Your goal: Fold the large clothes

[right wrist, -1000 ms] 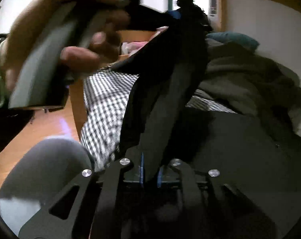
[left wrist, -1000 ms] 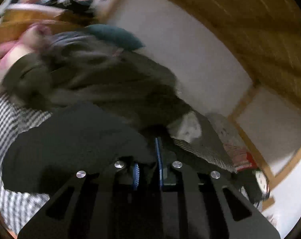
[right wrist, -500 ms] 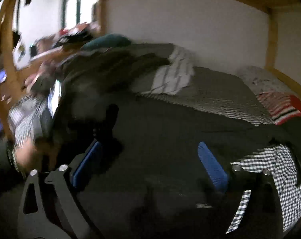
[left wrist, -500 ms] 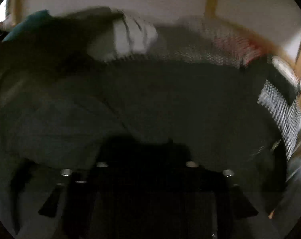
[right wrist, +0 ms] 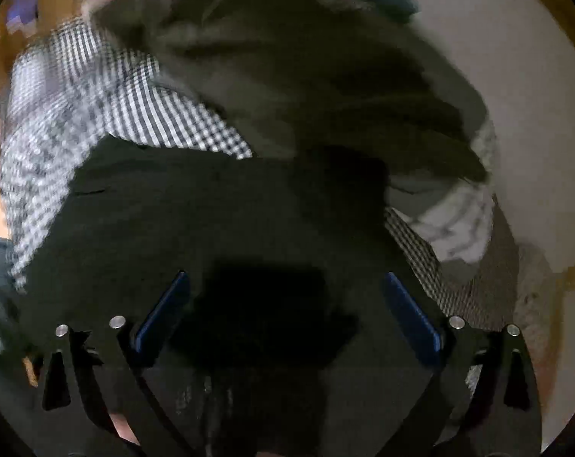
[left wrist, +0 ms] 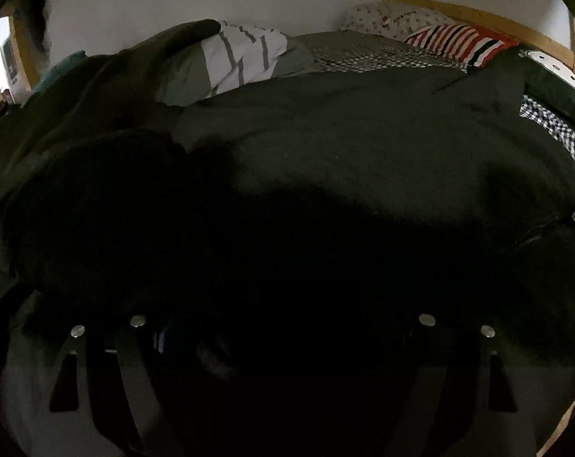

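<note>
The black garment is seen spread flat across the checked bedding, with the right gripper held wide and empty above it and the left gripper, apparently gripping nothing in deep shadow, being opened.

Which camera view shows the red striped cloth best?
The left wrist view: the red striped cloth lies sharp at the far end of the bed, beside the dark garment. The right wrist view is blurred and does not show it.
</note>
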A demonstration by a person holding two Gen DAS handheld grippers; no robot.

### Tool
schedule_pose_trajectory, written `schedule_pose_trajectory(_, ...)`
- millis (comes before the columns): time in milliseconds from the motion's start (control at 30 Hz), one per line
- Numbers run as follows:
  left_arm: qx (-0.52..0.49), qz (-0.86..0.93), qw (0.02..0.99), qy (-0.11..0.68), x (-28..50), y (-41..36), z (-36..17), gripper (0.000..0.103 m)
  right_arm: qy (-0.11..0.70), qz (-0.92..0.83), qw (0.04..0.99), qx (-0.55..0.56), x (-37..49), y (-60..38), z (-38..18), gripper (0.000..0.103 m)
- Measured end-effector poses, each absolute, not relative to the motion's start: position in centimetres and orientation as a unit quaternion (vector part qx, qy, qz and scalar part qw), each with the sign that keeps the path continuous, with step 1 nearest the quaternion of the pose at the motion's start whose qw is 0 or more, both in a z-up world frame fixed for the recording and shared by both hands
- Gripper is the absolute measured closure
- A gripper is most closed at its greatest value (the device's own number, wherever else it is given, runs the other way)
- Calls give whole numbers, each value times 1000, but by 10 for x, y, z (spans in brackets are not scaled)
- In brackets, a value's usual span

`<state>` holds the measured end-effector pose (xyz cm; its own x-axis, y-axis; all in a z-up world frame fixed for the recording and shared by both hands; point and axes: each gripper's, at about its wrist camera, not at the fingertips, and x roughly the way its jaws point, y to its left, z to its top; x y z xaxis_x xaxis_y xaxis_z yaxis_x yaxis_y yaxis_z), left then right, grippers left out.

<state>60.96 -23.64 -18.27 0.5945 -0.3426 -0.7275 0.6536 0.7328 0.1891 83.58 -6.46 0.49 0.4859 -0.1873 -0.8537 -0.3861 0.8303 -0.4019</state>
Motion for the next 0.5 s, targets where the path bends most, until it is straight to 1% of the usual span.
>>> schedule_pose_trajectory(67, 225, -289, 863, 347, 616, -240, -183, 23, 557, 67, 780, -278, 865, -52, -22, 14)
schedule_pose_trajectory(100, 226, -290, 863, 346, 618, -240, -184, 23, 575, 77, 772, -259, 869, -51, -29, 40)
schedule_pose_trajectory(133, 227, -292, 863, 345, 617, -240, -184, 23, 592, 85, 767, -232, 873, -55, -34, 60)
schedule_pose_trajectory(167, 229, -293, 863, 341, 615, -239, -183, 23, 592, 71, 770, -227, 875, -60, -33, 75)
schedule_pose_trajectory(200, 230, -293, 864, 339, 613, -238, -183, 23, 587, 67, 773, -231, 875, -61, -31, 102)
schedule_pose_trajectory(333, 228, -297, 863, 339, 609, -235, -181, 23, 570, 78, 803, -156, 864, -106, -2, 102)
schedule_pose_trajectory(500, 190, -306, 862, 357, 595, -214, -165, 23, 519, 84, 850, -19, 829, -202, 42, 102)
